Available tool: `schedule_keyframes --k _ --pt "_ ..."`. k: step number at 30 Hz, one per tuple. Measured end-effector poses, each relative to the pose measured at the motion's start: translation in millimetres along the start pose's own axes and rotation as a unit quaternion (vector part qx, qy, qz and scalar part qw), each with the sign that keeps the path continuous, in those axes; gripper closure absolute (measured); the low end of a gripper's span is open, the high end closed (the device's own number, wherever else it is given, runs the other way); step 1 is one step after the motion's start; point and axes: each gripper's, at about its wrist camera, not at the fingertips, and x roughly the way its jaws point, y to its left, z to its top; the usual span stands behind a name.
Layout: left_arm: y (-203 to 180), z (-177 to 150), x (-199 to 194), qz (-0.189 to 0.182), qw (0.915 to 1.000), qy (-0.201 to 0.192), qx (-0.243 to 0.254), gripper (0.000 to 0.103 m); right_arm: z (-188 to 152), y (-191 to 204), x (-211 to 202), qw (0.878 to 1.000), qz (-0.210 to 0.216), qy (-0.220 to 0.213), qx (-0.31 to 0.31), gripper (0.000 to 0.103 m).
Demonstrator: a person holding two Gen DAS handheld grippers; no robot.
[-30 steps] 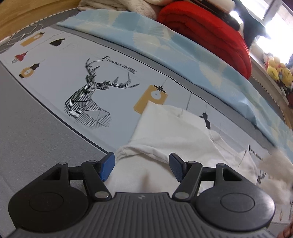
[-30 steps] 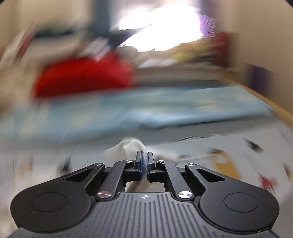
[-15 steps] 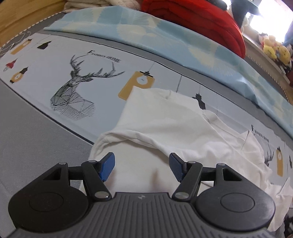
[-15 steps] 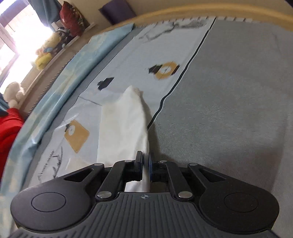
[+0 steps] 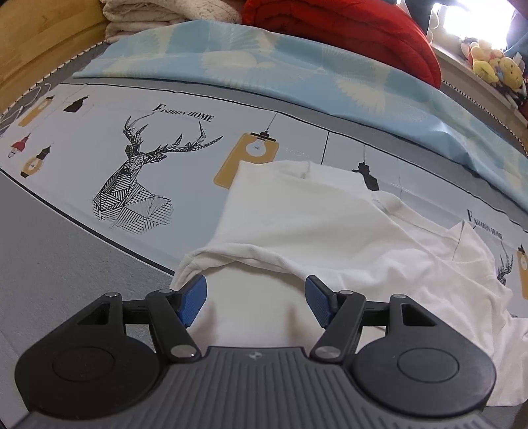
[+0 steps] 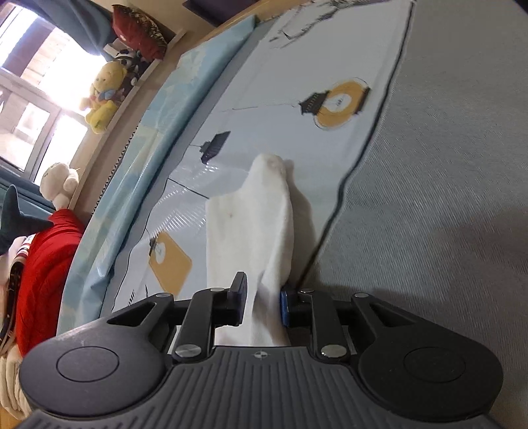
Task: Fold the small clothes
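From the left wrist camera, the left tongs [image 5: 255,302] stand wide apart with nothing gripped. The white shirt [image 5: 330,224] lies spread on the printed sheet [image 5: 184,138] of the bed, stretching from right under the tongs up toward twelve o'clock and out to three o'clock. A folded edge of it runs across just beyond the two blue pads [image 5: 193,298], and plain white cloth fills the gap between them without touching either pad as far as can be seen. A deer print [image 5: 138,184] sits at ten o'clock, a red blanket [image 5: 346,29] at one o'clock, and a pale blue cover [image 5: 297,72] runs along the far side.

From the right wrist camera, the right tongs [image 6: 262,302] are slightly apart and opening, with a narrow strip of the white shirt [image 6: 254,224] passing between them and running away toward twelve o'clock. The cloth lies against the right-hand pad; the left-hand pad looks just clear of it. Grey bedding [image 6: 445,198] fills the side toward three o'clock, and stuffed toys [image 6: 102,95] sit at ten o'clock.
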Motion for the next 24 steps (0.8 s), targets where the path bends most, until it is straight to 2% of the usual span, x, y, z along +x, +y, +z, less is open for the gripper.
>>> schedule_keyframes --k 1,2,3,6,9,10,11,12,13,15,16,18,20,21,22,23,24 --pt "0.4 0.0 0.4 0.001 1.0 0.0 0.001 0.032 2.3 0.9 0.2 1.0 0.0 -0.003 -0.005 0.084" --pt "0.4 -0.2 0.8 0.001 1.0 0.0 0.002 0.032 5.2 1.8 2.3 1.0 0.0 -0.007 -0.01 0.094" --pt "0.3 -0.4 0.8 0.0 1.0 -0.001 0.004 0.032 7.6 2.3 0.6 1.0 0.001 -0.014 -0.02 0.097" --pt "-0.7 -2.5 1.6 -0.001 0.9999 0.001 0.012 0.032 18.2 2.4 -11.5 0.997 -0.01 -0.057 -0.045 0.099" --pt "-0.5 -4.4 3.2 -0.006 0.9999 0.007 0.012 0.032 33.1 -5.8 -40.7 0.985 -0.04 -0.163 -0.039 0.099" --pt "-0.6 -4.6 3.0 -0.007 0.9999 0.007 0.013 0.032 37.0 -10.5 -50.8 0.975 -0.071 -0.206 -0.044 0.098" --pt "-0.4 -4.4 3.0 -0.007 0.9999 0.006 0.014 0.032 39.4 -15.8 -54.9 0.965 -0.117 -0.229 -0.049 0.098" --pt "0.0 -4.1 2.8 -0.007 0.9998 0.006 0.015 0.032 41.5 -22.8 -52.9 0.956 -0.176 -0.23 -0.052 0.098" --pt "0.8 -3.6 2.9 -0.008 0.9998 0.006 0.014 0.032 41.9 -34.7 -48.4 0.952 -0.211 -0.216 -0.042 0.096" --pt "2.6 -2.9 3.1 -0.009 0.9999 0.007 0.011 0.032 38.1 -57.3 -43.6 0.959 -0.203 -0.198 -0.004 0.1" --pt "3.6 -2.5 3.3 -0.01 0.9999 0.007 0.011 0.032 35.7 -58.0 -44.9 0.957 -0.201 -0.21 -0.009 0.1" --pt "5.2 -2.0 3.7 -0.008 0.9999 0.007 0.011 0.032 36.7 -48.4 -41.6 0.95 -0.224 -0.214 -0.033 0.098" --pt "8.1 -1.1 3.3 -0.009 0.9999 0.008 0.01 0.032 36.8 -35.9 -44.5 0.933 -0.27 -0.235 -0.046 0.097" --pt "10.2 -0.4 2.9 -0.01 0.9999 0.008 0.008 0.032 36.7 -31.8 -48.4 0.921 -0.299 -0.245 -0.052 0.095" --pt "12.1 0.8 2.5 -0.01 0.9999 0.007 0.006 0.032 36.0 -24.4 -51.7 0.903 -0.338 -0.257 -0.06 0.09" --pt "14.3 1.8 1.8 -0.011 0.9999 0.007 0.005 0.032 34.9 -19.1 -56.2 0.891 -0.362 -0.268 -0.063 0.09" --pt "16.8 3.0 0.9 -0.013 0.9999 0.007 0.002 0.032 34.8 -12.6 -61.8 0.884 -0.371 -0.277 -0.064 0.09"
